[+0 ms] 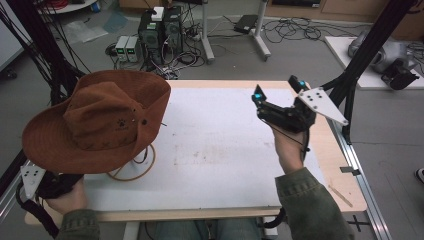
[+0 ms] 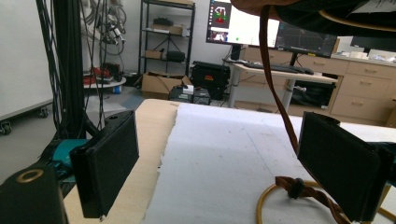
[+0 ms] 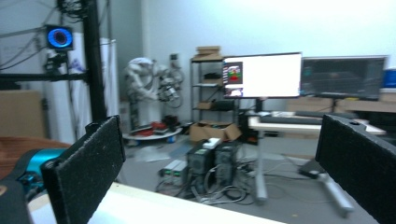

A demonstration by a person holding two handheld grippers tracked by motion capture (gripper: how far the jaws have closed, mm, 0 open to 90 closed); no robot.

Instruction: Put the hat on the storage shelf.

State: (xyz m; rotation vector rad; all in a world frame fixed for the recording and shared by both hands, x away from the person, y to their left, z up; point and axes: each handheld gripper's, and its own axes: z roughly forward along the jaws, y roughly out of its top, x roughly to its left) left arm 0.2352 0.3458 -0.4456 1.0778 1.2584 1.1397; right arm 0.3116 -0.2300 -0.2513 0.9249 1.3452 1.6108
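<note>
Black foam-padded jaws of both the left gripper (image 2: 224, 177) and right gripper (image 1: 277, 92) are held apart, empty; a brown suede hat (image 1: 100, 120) with a braided cord (image 2: 303, 193) is seen alongside.

Brown brimmed hat (image 1: 102, 120), raised on a stand, table's left

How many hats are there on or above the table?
1. The brown hat sits raised at the table's left side, over a round stand base, with its cord hanging down. Nothing suggests another hidden hat.
</note>
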